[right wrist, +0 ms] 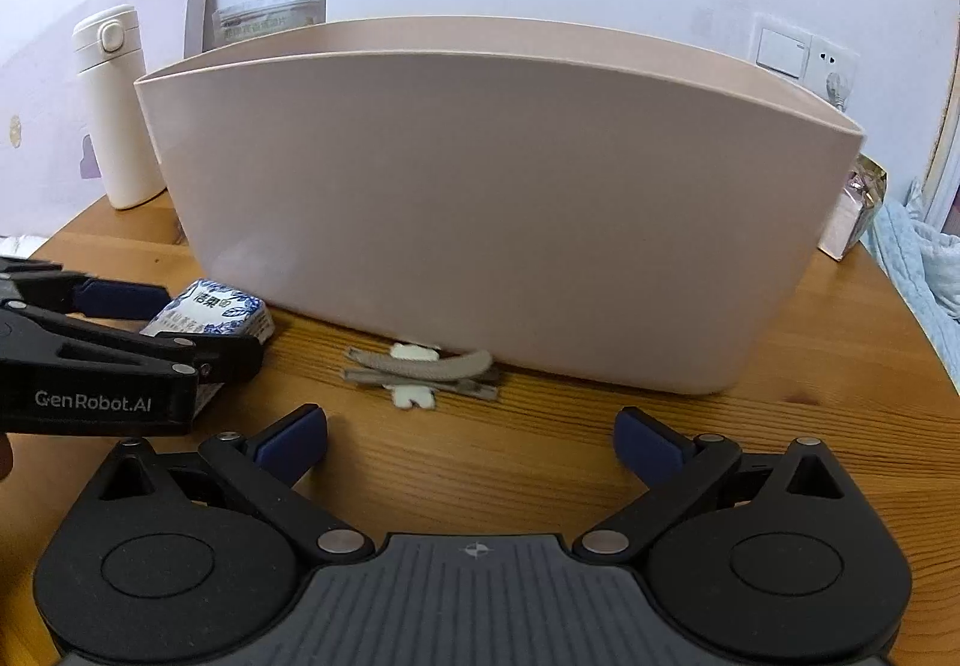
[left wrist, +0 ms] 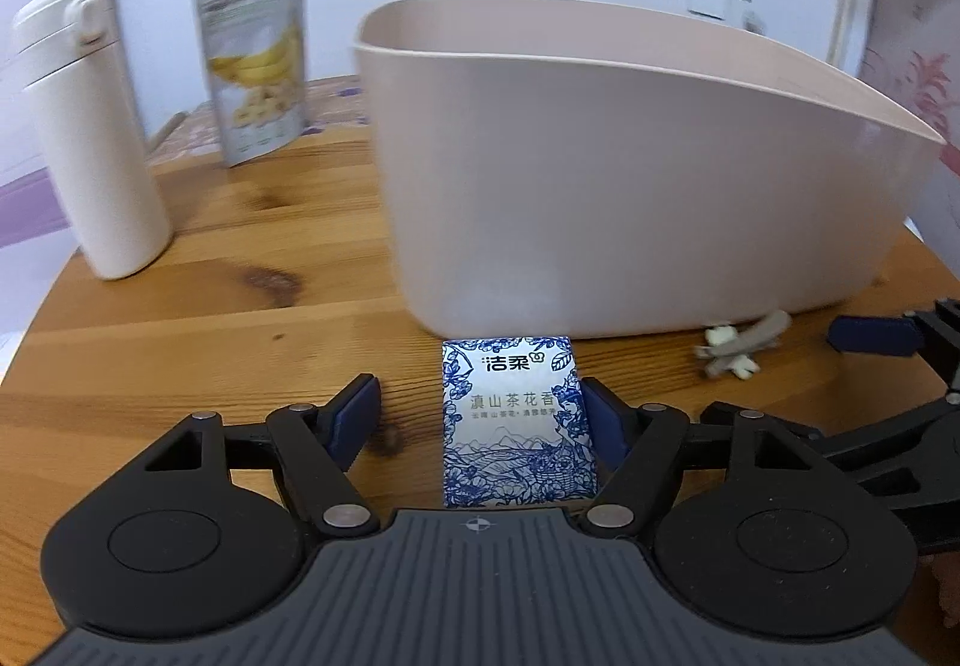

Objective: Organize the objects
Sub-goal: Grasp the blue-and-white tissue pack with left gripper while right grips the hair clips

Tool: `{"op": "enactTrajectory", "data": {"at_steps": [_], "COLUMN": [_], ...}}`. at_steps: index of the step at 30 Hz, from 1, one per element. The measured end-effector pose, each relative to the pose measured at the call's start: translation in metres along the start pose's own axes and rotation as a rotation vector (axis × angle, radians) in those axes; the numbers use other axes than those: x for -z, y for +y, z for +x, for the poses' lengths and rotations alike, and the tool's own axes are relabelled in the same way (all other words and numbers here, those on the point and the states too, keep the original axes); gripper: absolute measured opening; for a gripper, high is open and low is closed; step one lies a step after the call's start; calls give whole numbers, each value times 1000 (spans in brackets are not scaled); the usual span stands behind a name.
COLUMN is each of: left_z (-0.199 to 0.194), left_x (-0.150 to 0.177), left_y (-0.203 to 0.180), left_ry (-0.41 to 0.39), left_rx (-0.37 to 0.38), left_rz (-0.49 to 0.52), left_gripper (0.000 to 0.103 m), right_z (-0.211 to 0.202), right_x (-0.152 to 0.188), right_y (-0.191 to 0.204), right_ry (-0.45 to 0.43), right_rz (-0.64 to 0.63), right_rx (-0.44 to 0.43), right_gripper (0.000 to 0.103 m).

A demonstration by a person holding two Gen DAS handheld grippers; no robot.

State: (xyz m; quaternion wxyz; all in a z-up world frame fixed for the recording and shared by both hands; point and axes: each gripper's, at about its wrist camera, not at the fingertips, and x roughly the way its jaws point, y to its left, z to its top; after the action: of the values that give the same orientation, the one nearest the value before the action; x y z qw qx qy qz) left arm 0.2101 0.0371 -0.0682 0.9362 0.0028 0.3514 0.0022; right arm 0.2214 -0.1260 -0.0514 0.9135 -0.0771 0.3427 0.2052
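We find a wooden table point(left wrist: 180, 342) w/ a pale pink bin point(left wrist: 630, 186) standing at centre.

Left gripper point(left wrist: 480, 417): jaws part open, straddling a blue-and-white tissue pack point(left wrist: 517, 420) that lies flat on the table just in front of the bin. Right pad touches or nearly touches the pack's edge; left pad stands clear, bare wood between. We note no squeeze on the pack, so not gripped.

Right gripper point(right wrist: 471, 441): jaws wide open, nothing between them, over bare table. Just ahead of it lie grey hair clips w/ a small white piece point(right wrist: 420, 369), against the foot of the bin.

Left rear of table: white flask point(left wrist: 90, 138) upright; banana-chip pouch point(left wrist: 255, 63) upright behind it. Bin contents not visible from either view.
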Motion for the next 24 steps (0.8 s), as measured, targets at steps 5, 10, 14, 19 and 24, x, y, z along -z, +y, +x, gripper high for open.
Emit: {"op": "enactTrajectory", "data": {"at_steps": [5, 10, 14, 19, 24], "left_z": [1, 0, 0, -1, -1], "left_x": [-2, -1, -1, -2, -2], "left_y": [13, 18, 23, 28, 28], "left_ry": [5, 6, -1, -5, -1], "left_rx": [-7, 2, 14, 16, 12], "left_rz": [-3, 12, 20, 18, 12], "left_gripper": [73, 69, 60, 48, 47], "right_z": [5, 13, 17, 17, 13], "right_x": [-5, -12, -14, -14, -11], "right_y": [9, 12, 15, 18, 19], "right_ry": [-3, -2, -3, -4, -25], "right_rz": [-4, 17, 39, 70, 91], "right_rx": [0, 22, 48, 84, 94], "right_gripper": [103, 103, 103, 102, 84]}}
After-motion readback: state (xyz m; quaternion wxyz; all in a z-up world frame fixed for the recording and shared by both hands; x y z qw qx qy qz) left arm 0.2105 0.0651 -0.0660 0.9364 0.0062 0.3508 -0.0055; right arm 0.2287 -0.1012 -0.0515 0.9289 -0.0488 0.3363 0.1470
